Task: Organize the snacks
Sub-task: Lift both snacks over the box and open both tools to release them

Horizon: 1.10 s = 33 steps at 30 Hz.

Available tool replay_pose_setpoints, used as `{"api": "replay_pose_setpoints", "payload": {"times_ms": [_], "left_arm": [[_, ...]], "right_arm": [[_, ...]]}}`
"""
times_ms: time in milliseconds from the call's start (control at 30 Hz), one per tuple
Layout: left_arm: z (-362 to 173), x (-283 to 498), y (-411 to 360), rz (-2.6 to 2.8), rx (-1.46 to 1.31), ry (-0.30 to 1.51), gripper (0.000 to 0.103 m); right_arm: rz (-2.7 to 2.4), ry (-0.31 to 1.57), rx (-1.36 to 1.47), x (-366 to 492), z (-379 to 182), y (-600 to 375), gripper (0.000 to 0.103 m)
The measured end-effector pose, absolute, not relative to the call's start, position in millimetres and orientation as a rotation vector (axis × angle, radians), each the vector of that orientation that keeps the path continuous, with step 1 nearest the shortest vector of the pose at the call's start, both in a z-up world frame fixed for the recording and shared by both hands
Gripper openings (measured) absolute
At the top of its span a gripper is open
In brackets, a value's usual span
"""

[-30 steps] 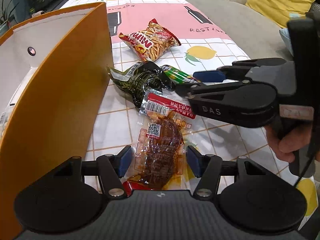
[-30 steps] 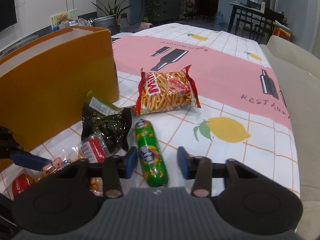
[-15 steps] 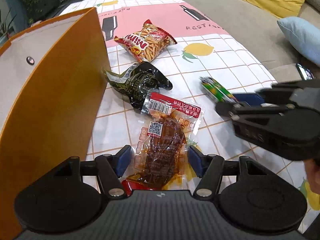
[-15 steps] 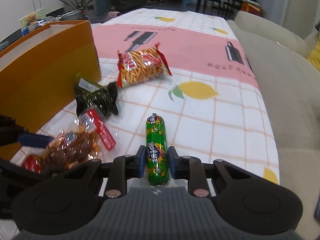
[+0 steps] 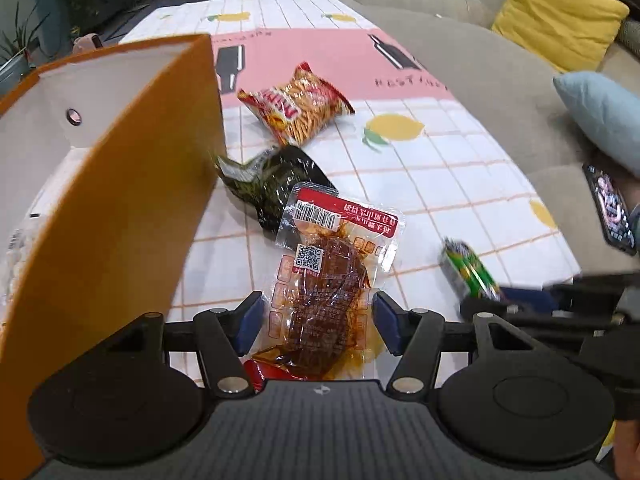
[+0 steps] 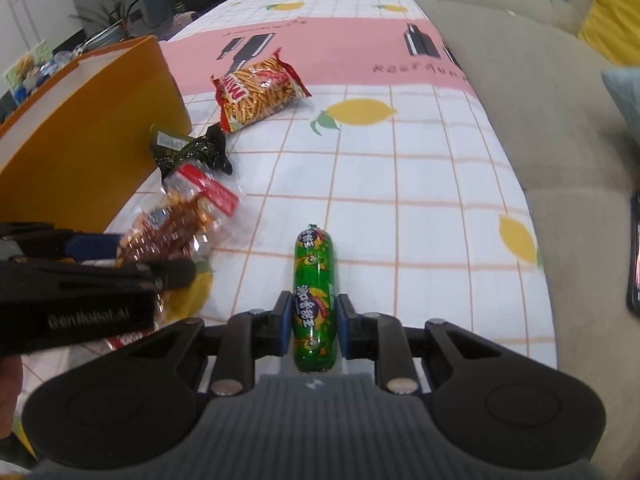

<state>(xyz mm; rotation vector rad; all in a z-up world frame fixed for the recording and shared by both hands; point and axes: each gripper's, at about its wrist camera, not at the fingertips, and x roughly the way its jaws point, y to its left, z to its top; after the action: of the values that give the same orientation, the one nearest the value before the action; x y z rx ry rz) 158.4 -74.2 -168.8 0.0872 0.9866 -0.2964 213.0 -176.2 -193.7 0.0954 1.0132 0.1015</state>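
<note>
My right gripper (image 6: pixel 312 318) is shut on a green sausage stick (image 6: pixel 314 296), held over the tablecloth; it also shows in the left wrist view (image 5: pixel 470 270). My left gripper (image 5: pixel 318 320) stands around a clear pack of brown braised meat (image 5: pixel 324 280) with a red header. Its pads sit at the pack's sides and the pack looks lifted; I cannot tell whether they pinch it. A dark green pouch (image 5: pixel 272 184) and a red bag of stick snacks (image 5: pixel 296 106) lie beyond. The orange box (image 5: pixel 120 208) stands open at the left.
A beige sofa (image 5: pixel 480 80) runs along the table's right edge, with a yellow cushion (image 5: pixel 560 16), a blue cushion (image 5: pixel 604 116) and a phone (image 5: pixel 610 208). Plants stand at the far left. White packets lie inside the box (image 5: pixel 16 252).
My right gripper closed on the green sausage stick and pulled it back towards the near right. My left gripper rose a little with the meat pack between its fingers.
</note>
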Motion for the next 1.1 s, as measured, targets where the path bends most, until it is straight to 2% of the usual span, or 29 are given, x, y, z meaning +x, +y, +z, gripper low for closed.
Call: {"api": "replay_pose_setpoints", "payload": {"times_ms": [667,1100], "left_arm": [[-65.6,146.5,-50.7,-0.293,-0.05,0.922,0.067],[1.8,160.3,12.9,-0.234,0.092,0.888,0.067]], "right_arm": [[0.174,0.811,0.147,169.5,-115.4,-156.4,0.019],[0.348,0.682,0.128,184.1,-47.5,-98.0,0.019]]}}
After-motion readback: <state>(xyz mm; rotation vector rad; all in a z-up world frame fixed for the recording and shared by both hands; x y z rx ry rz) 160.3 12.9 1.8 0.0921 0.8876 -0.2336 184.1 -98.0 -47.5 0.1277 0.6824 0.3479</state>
